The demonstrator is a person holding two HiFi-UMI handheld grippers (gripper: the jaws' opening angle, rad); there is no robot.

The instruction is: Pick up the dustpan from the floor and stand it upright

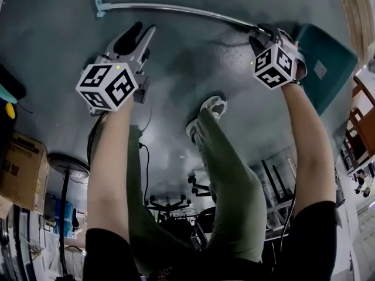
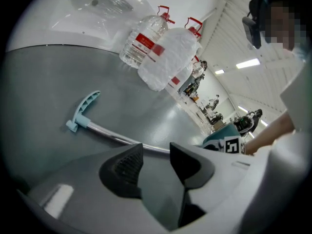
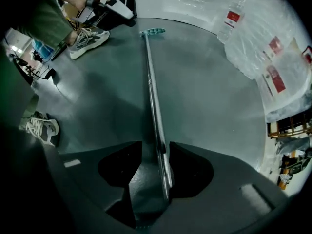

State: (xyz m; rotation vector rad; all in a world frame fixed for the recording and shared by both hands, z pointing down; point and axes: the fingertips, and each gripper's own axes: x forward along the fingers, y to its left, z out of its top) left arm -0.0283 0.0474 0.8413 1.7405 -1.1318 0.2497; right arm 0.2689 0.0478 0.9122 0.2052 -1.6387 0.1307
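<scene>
I see the dustpan (image 1: pixel 325 63) lying flat on the grey floor (image 1: pixel 193 69). Its teal pan is at the upper right of my head view. Its metal pole (image 1: pixel 176 8) runs left from there to a pale blue grip (image 2: pixel 85 108).

My right gripper (image 3: pixel 156 145) points down over the pole near the pan end. Its jaws are spread, and the pole passes between them, close against the right jaw and clear of the left one, so nothing is pinched.

My left gripper (image 2: pixel 156 152) hangs lower in the head view than the pole, angled down towards it. Its jaws are also spread and have nothing between them. In its own view the pole lies on the floor just beyond the jaw tips.

Large clear water bottles (image 2: pixel 146 38) stand past the grip. A sneaker (image 1: pixel 214 105) is planted on the floor between my two arms.
</scene>
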